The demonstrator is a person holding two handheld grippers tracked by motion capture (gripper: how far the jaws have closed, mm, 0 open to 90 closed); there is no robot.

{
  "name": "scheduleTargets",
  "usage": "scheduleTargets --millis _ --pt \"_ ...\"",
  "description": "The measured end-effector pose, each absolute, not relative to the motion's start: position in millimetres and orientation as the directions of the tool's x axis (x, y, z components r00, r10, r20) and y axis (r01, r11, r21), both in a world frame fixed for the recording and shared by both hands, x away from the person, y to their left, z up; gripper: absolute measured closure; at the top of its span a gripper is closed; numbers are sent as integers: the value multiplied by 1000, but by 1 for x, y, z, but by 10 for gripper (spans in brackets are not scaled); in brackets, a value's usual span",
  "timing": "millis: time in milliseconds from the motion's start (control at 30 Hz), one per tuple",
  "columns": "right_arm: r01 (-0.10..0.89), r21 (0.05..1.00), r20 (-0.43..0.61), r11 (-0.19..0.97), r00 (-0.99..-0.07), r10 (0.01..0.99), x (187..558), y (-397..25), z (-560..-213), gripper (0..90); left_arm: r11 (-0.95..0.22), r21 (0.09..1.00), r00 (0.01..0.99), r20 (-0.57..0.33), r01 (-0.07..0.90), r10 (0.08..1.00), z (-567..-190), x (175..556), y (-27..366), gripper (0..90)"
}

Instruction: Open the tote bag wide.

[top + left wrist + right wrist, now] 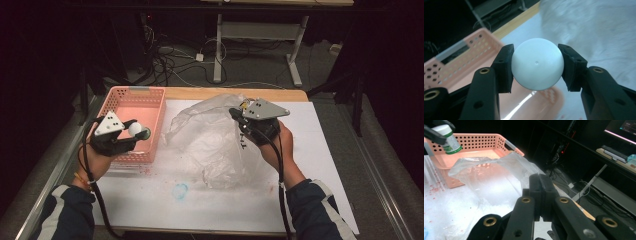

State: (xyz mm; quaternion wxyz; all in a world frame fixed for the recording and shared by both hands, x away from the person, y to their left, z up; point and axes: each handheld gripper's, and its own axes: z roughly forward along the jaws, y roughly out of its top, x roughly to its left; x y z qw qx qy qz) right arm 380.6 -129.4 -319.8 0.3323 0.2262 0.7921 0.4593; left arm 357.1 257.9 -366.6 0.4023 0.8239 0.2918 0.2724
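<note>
A small bottle [136, 129] with a white rounded cap [537, 63] and a green label [447, 138] is held over the near right part of the pink perforated basket [150, 95]. My left gripper [138, 131] is shut on it, one pad on each side of the cap. A crumpled clear plastic bag [210, 135] lies across the middle of the white sheet. My right gripper [541, 192] is shut on the bag's upper edge [524, 165] and lifts it a little off the table, to the right of the basket [481, 136].
The white sheet [320, 150] covers most of the wooden table, with a blue ring mark [180, 190] near its front. Small reddish specks [434, 190] dot the sheet by the basket. Behind the table are cables and a desk's white legs [218, 55].
</note>
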Motion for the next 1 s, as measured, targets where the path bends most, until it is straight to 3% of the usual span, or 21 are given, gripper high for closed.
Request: scheduleTargets --millis 167,433,767,1000 --pt "53 876 -317 480 -687 654 378 -125 -320 900 -509 844 735 236 170 636 -366 337 229 489" --pt "36 882 -309 471 -710 633 370 -121 -319 900 -587 806 807 292 82 513 -379 327 174 489" --pt "35 880 -302 474 -728 615 364 -118 -320 900 -625 772 844 258 113 471 -415 369 114 489" --pt "44 882 -290 469 -734 614 366 -118 -326 900 -615 765 825 215 191 523 -443 405 88 487"
